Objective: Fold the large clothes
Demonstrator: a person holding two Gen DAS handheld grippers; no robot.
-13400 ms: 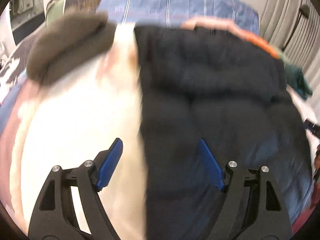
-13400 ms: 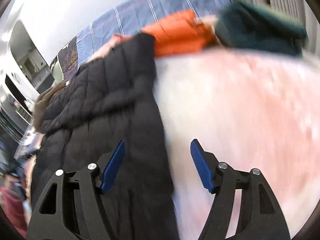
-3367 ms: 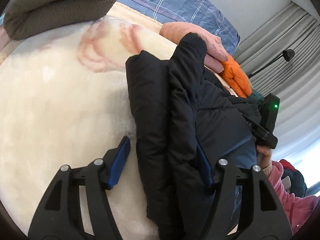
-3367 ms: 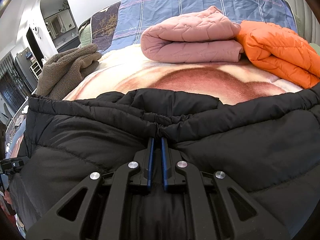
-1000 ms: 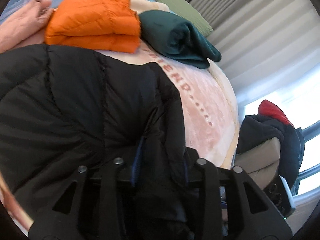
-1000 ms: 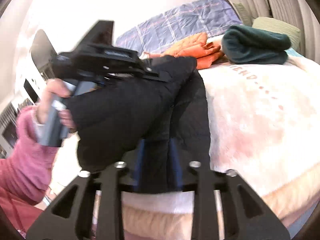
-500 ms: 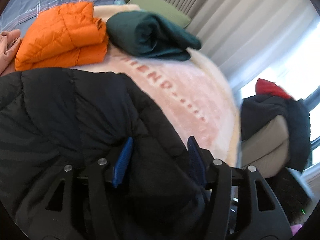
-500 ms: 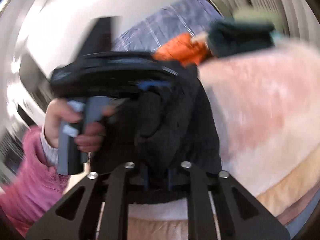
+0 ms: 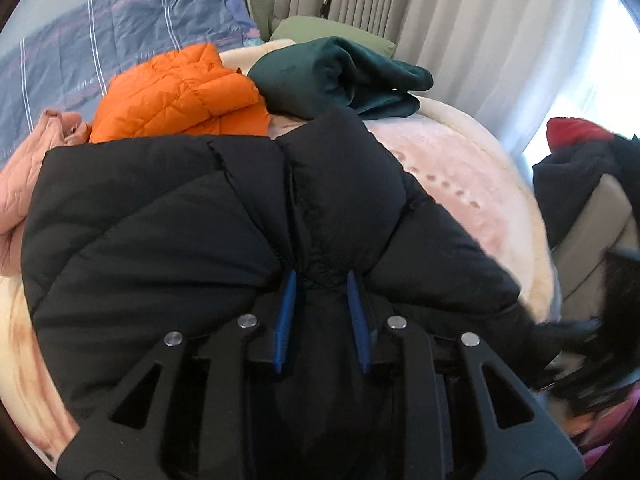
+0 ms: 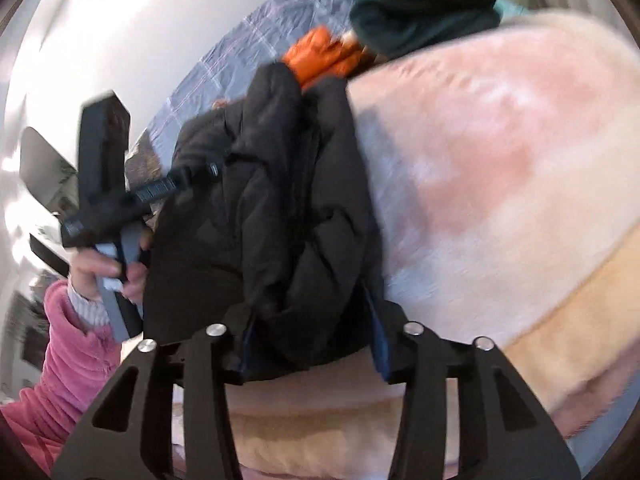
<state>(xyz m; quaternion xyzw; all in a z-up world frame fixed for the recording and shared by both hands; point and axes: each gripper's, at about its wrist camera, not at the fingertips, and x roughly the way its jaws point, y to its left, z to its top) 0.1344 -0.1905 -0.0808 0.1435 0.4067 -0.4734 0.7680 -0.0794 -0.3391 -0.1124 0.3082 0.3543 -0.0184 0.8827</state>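
A black puffer jacket (image 9: pixel 160 240) lies bunched on a pink and cream blanket (image 9: pixel 460 176) on the bed. In the left wrist view my left gripper (image 9: pixel 321 276) is closing, and its blue pads (image 9: pixel 286 316) pinch a raised ridge of the jacket. In the right wrist view the jacket (image 10: pixel 280 220) hangs as a thick bundle at the bed's near edge. My right gripper (image 10: pixel 312 320) is opening, its jaws wide on either side of that bundle, and the fabric hides its fingertips. A hand (image 10: pixel 104 268) in a pink sleeve holds the left gripper at that view's left.
At the back of the bed lie a folded orange jacket (image 9: pixel 176 92), a dark green garment (image 9: pixel 336 76) and a pink quilted one (image 9: pixel 20 184), before blue plaid bedding (image 9: pixel 100 40). A chair (image 9: pixel 588 216) heaped with clothes stands right of the bed, by the curtains (image 9: pixel 440 20).
The left jaws spread, then narrowed onto a jacket ridge while the wrist rolled. The right jaws went from nearly shut on the jacket to wide apart around it, and dropped lower.
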